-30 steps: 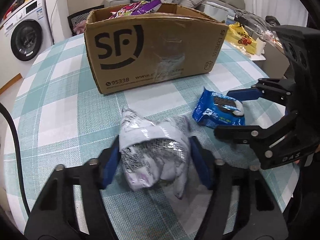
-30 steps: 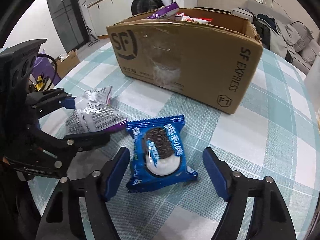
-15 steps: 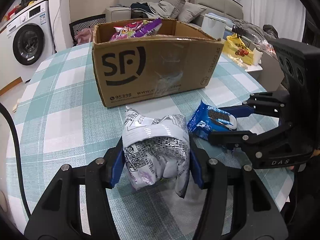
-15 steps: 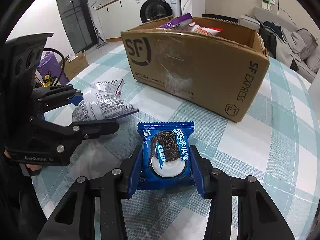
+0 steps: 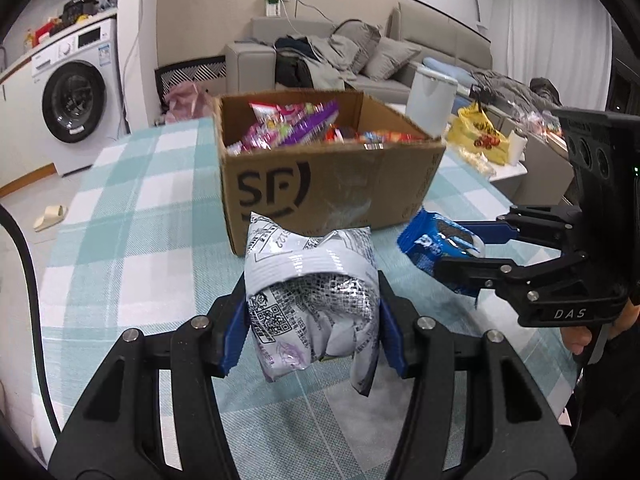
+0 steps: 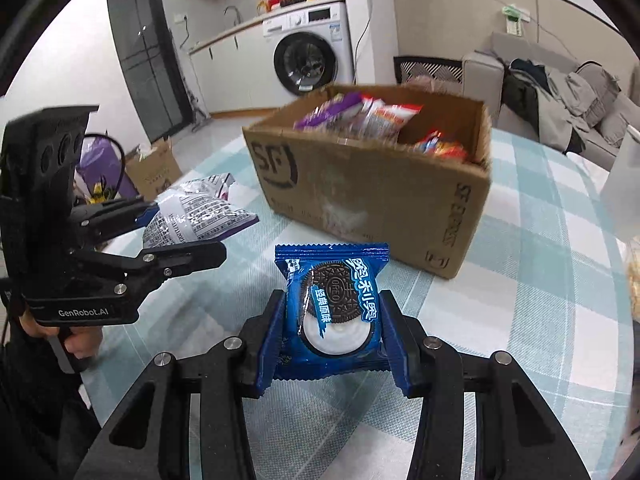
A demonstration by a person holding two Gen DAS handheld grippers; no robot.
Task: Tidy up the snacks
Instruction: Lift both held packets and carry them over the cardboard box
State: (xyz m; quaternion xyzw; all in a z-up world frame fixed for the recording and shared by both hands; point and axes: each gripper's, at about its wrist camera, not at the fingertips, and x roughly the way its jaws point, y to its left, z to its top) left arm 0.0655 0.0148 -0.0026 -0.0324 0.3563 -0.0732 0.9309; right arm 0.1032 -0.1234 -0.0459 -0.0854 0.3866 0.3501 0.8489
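left gripper clamped on a crumpled silver snack bag, blue pads pressed into both its sides, bag bulging out above and hanging below the fingers, held clear of the table. the tool points downward over the table toward the cardboard box. seen from the right wrist view it sits at the left with the bag sticking out toward the box, and part of a hand grips the handle under it. right gripper clamped on a blue oreo packet, pads tight on its left and right edges, packet upright-ish with its printed face toward the camera and top edge toward the box, lifted off the checked tablecloth. its jaws have just been closing, with the packet between them. in the left wrist view the right gripper comes in from the right edge, fingers pointing left, packet at the tips just beside the silver bag, not touching it. both grippers side by side in front of the box's near wall, short of it. box is open, stands on the table and is full of colourful snack packs. washing machine and sofa in background.
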